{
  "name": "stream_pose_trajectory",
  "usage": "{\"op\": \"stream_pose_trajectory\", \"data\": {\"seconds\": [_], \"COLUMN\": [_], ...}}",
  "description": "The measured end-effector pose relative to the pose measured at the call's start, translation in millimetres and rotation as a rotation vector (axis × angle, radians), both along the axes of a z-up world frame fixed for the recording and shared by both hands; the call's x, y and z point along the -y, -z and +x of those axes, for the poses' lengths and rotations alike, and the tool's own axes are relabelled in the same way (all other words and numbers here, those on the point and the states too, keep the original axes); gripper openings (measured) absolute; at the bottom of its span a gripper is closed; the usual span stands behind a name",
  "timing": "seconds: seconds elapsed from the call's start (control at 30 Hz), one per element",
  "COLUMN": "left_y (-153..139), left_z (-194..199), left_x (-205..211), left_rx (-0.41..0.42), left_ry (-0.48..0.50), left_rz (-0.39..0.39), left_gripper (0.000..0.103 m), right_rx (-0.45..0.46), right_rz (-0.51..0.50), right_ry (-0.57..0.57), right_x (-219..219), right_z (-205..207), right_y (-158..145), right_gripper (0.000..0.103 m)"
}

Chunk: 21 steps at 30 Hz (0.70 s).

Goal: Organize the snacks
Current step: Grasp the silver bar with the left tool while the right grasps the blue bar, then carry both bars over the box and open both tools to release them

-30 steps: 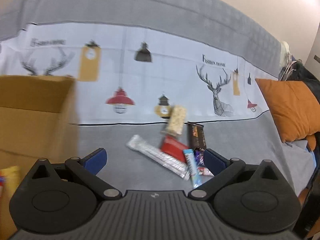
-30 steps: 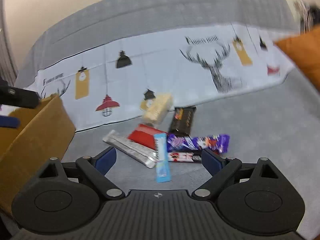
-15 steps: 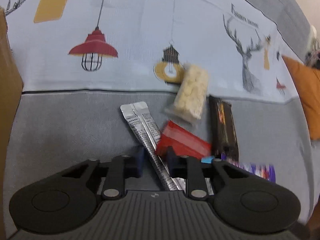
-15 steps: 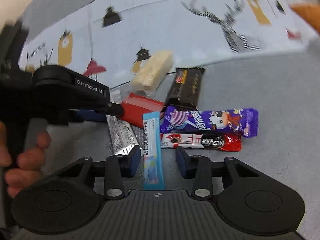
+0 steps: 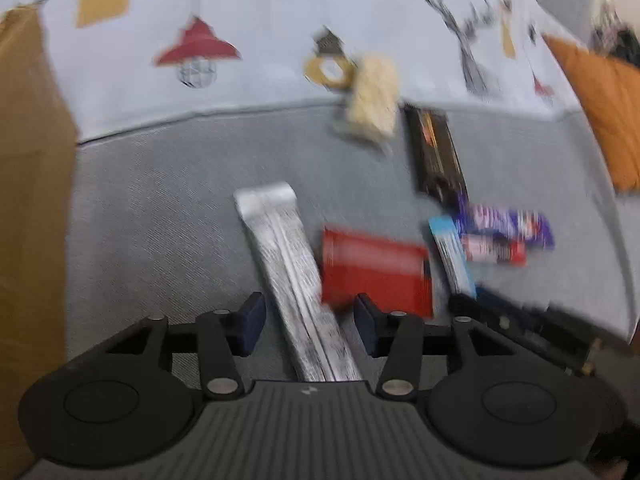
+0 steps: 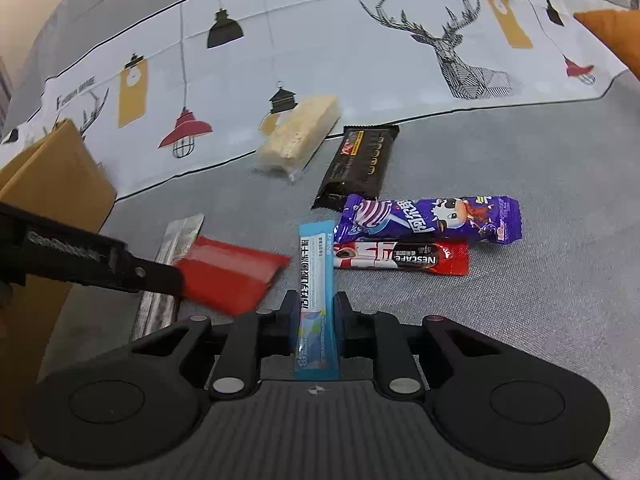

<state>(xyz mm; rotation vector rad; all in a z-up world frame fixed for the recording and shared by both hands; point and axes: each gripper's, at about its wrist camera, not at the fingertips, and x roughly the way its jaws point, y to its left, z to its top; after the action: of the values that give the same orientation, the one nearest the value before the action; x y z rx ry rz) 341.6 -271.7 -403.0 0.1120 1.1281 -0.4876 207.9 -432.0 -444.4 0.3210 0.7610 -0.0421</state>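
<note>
Seven snacks lie on the grey sofa seat (image 6: 520, 152) near its back edge, where a printed cloth (image 6: 360, 40) hangs. My right gripper (image 6: 316, 316) has its jaws narrow, pinched on the blue stick pack (image 6: 316, 280). My left gripper (image 5: 310, 322) is partly open; the silver stick packs (image 5: 288, 256) run between its fingers, but I cannot tell whether the pads touch them. In the right wrist view the left gripper reaches in from the left, its tip at the red packet (image 6: 228, 276), which partly covers the silver packs. Beyond the blue pack lie the Nescafe sachet (image 6: 400, 260), the purple wrapper (image 6: 432, 220), the black bar (image 6: 360, 164) and the pale cracker pack (image 6: 300, 136). I see the cardboard box (image 6: 52, 184) at the seat's left end and an orange cushion (image 5: 600, 108) at its right end.
</note>
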Motion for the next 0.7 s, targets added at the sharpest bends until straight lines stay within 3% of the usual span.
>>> {"op": "stream_pose_trajectory", "data": {"seconds": [0.13, 0.2, 0.37, 0.5, 0.57, 0.7], "left_y": [1, 0, 4, -2, -10, -38], "left_z": [-15, -17, -29, -26, -27, -42], "left_x": [13, 10, 11, 23, 25, 24], "left_rx": [0.095, 0.097, 0.160, 0.103, 0.079, 0.117], "left_ry": [0.095, 0.105, 0.138, 0.114, 0.106, 0.104], "left_rz": [0.097, 0.096, 0.122, 0.149, 0.138, 0.133], "left_gripper": [0.043, 0.030, 0.028, 0.023, 0.022, 0.022], "right_rx": [0.025, 0.028, 0.021, 0.013, 0.014, 0.016], "right_rz": [-0.048, -0.070, -0.092, -0.123, -0.104, -0.071], "right_ry": [-0.034, -0.049, -0.029, -0.032, -0.014, 0.031], "right_x": [-5, -7, -11, -13, -6, 8], "right_z": [-4, -4, -1, -2, -4, -12], "right_y": [3, 3, 2, -1, -3, -8], "right_gripper": [0.020, 0.020, 0.018, 0.017, 0.016, 0.014]}}
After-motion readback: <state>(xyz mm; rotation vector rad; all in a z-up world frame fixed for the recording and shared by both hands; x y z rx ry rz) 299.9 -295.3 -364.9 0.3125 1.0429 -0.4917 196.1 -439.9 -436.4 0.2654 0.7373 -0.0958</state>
